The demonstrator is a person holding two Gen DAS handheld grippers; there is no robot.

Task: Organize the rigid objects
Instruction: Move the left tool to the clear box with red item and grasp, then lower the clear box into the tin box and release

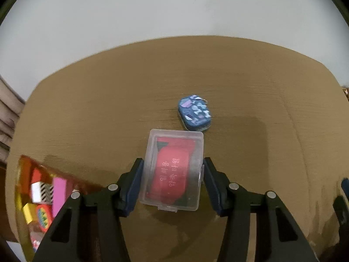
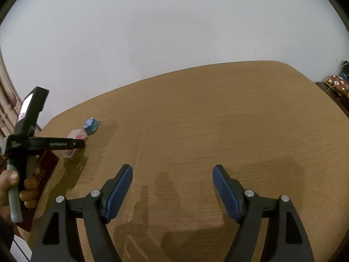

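Straddling the clear case (image 1: 173, 170) with the left gripper (image 1: 173, 174), pads flanking its long sides, left pad touching, right perhaps just shy; grip unclear. Lying flat on the table (image 1: 250, 83), case just before the blue tin (image 1: 194, 112). Hanging wide and empty over bare wood, the right gripper (image 2: 172, 187), likely waiting. Probably heading for the tray (image 1: 30, 196) at left.

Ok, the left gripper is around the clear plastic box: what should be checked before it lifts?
1. Clear plastic box sits between the left gripper fingers: ok.
2. Pads press on both sides: cannot tell; the left pad looks against it, the right shows a slim gap.
3. Box lid closed: ok, as far as visible.
4. Blue tin apart from the box: cannot tell, corners very close.
5. Right gripper open, holding nothing, out of the way: ok.
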